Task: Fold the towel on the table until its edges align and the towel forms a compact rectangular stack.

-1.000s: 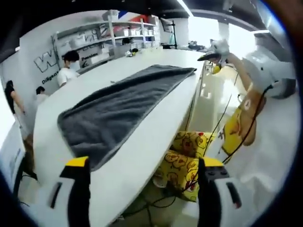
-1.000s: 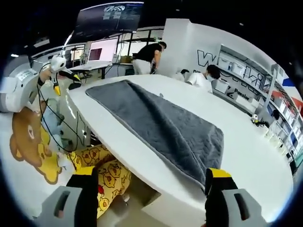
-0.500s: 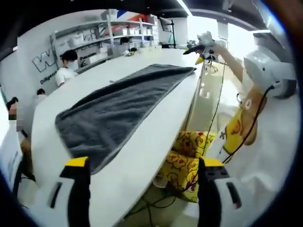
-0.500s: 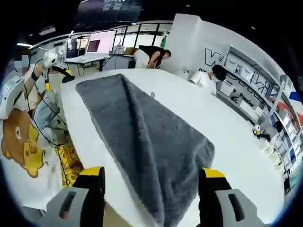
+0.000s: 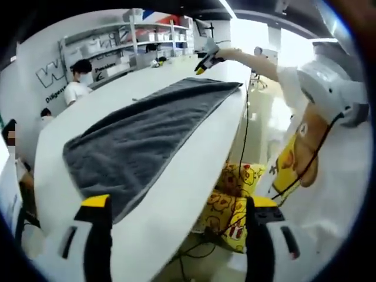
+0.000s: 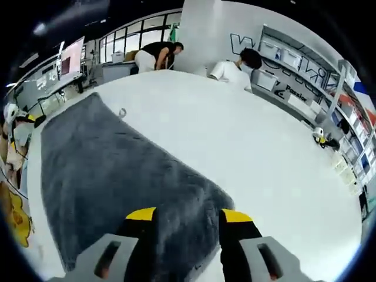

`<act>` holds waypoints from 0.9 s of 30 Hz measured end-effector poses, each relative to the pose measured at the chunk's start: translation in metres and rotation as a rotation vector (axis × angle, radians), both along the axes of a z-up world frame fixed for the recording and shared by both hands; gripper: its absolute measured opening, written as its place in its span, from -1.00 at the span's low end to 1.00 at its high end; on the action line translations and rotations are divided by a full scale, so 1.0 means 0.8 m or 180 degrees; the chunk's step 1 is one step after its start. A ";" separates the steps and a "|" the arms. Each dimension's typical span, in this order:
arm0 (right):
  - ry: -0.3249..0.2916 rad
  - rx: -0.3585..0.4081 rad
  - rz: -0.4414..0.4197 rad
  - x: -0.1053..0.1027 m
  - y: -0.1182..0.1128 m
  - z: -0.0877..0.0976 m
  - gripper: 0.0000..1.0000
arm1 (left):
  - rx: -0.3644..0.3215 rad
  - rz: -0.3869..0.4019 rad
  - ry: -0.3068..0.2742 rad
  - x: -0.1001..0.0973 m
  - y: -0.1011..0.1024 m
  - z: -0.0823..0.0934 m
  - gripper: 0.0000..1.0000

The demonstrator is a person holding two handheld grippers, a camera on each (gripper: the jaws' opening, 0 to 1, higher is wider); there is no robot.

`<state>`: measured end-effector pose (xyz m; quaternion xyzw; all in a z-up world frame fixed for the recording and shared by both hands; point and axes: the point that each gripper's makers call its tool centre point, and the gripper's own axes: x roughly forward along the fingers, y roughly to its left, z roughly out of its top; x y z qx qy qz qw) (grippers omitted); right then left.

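**Towel flat, no fold made yet – grab phase**

Towel [image 5: 141, 126] lies spread in one long strip on the white table [image 5: 176, 194], running along the near edge. In right gripper view the same grey cloth [image 6: 106, 176] looks smooth, w/ a small loop tag near its far long edge. I see no doubled layer, so by my read the task is barely begun: every fold is left, plus the edge-squaring at the end.

Right gripper [image 6: 182, 216] sits low over one short end of the towel, jaws apart w/ a narrow gap, cloth showing between the yellow tips. I can't tell if the tips touch the fabric; nothing pinched yet as far as I see. In left gripper view that gripper [image 5: 207, 57] shows at the end of my outstretched arm, over the towel's far end.

Left gripper [image 5: 179, 202] is wide open and empty, held off the table's near side, apart from the towel's other short end.

Remaining, as I judge it: get both ends or corners gripped, bring one end over the other, repeat to a compact rectangle. Ppl stand at shelves [image 5: 117, 47] behind the table.
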<state>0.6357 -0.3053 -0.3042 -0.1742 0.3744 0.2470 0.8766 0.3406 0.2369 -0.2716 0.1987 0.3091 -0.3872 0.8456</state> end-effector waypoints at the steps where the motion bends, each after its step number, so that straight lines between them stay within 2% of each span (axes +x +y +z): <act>1: 0.0043 -0.0021 -0.0036 0.006 -0.004 -0.006 -0.14 | 0.0009 0.0013 0.0004 0.002 0.002 0.000 0.99; 5: 0.0131 0.0050 -0.0188 0.027 -0.016 -0.023 -0.14 | 0.0018 0.0054 0.0023 0.003 0.004 -0.001 0.98; 10: 0.0239 0.0101 -0.0278 0.033 -0.024 -0.040 -0.18 | 0.0023 0.0071 0.0056 0.004 0.006 -0.003 0.98; 11: 0.0226 0.0185 -0.0284 0.033 -0.020 -0.038 -0.23 | 0.0022 0.0073 0.0065 0.005 0.006 -0.003 0.98; 13: 0.0182 0.0156 -0.0281 0.032 -0.020 -0.036 -0.43 | 0.0031 0.0072 0.0079 0.005 0.003 -0.005 0.98; 16: 0.0147 0.0156 -0.0253 0.035 -0.019 -0.036 -0.58 | 0.0033 0.0069 0.0093 0.006 0.003 -0.005 0.97; 17: 0.0105 0.0127 -0.0235 0.037 -0.019 -0.035 -0.63 | 0.0030 0.0066 0.0099 0.007 0.003 -0.006 0.97; 19: -0.0060 -0.0135 -0.0198 0.047 -0.029 -0.029 -0.73 | 0.0028 0.0055 0.0113 0.007 0.001 -0.007 0.97; 20: -0.0095 -0.0152 -0.0210 0.049 -0.029 -0.026 -0.74 | 0.0030 0.0048 0.0119 0.007 -0.001 -0.008 0.97; 23: -0.0339 -0.0427 -0.0210 0.061 -0.039 -0.011 -0.81 | 0.0031 0.0034 0.0135 0.006 -0.003 -0.010 0.97; 25: -0.0538 -0.0609 -0.0293 0.070 -0.050 0.003 -0.93 | 0.0027 0.0033 0.0138 0.005 -0.004 -0.010 0.97; 27: -0.0611 -0.0624 -0.0325 0.072 -0.053 0.010 -0.98 | 0.0017 0.0038 0.0142 0.005 -0.004 -0.011 0.97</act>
